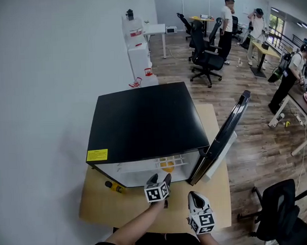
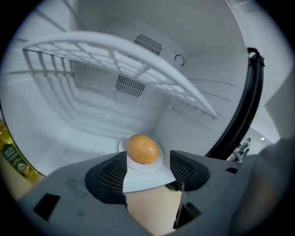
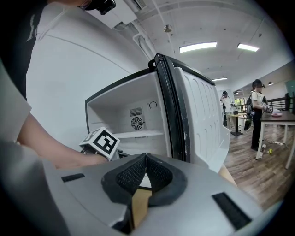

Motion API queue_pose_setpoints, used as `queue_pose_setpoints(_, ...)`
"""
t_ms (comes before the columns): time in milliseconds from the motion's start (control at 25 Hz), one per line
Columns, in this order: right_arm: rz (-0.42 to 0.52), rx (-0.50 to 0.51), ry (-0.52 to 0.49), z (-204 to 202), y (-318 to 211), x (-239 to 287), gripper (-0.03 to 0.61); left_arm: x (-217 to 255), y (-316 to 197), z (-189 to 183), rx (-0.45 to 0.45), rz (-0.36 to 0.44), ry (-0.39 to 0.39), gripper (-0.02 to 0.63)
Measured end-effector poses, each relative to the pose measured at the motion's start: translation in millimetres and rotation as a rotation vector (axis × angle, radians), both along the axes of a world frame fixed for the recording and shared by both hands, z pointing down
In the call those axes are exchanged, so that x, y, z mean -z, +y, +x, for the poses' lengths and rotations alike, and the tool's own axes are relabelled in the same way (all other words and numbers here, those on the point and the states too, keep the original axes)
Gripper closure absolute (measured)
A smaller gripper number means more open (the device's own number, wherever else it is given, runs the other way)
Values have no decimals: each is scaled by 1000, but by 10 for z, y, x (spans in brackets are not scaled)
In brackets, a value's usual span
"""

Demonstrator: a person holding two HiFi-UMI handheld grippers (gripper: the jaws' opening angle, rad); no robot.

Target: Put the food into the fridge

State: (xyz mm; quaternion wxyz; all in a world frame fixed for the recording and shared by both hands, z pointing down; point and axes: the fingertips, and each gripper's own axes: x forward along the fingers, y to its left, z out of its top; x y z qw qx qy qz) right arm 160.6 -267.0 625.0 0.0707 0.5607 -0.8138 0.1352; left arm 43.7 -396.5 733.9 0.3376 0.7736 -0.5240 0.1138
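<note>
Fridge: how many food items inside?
1: an orange rounded item on a white plate on the fridge floor, beyond the open left gripper. Wire shelf looks bare; corners may be hidden.

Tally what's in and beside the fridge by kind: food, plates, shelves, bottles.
Orange food item: 1
White plate: 1
Wire shelf: 1
Yellow bottle: 1
Total: 4

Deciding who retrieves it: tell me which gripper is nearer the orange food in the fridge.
Left. The left gripper sits right at the orange food, jaws open just before its plate; the right gripper is farther back, outside the fridge, shut.
</note>
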Motion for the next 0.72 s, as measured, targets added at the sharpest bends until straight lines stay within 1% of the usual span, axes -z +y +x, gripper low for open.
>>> queue_pose_setpoints(120,2,-12,11,5,111,9,518,229,335,46,-30,46,36,345)
queue_pose_setpoints(280,2,-32,10,-45,345,131,518,523,764,-85,-63,114,37,346)
queue_pose_setpoints(400,13,-37,10,-150,586,287,518,728,1076,-278,-55,147,60,345)
queue_pose_setpoints(600,46,-34,31,-226,1063,446,518,1138,1685,-456,-20,245,119,347)
queue_pose_setpoints(720,44,-34,36,-325,1343,578,518,1383,2064,-555,-20,295,125,347)
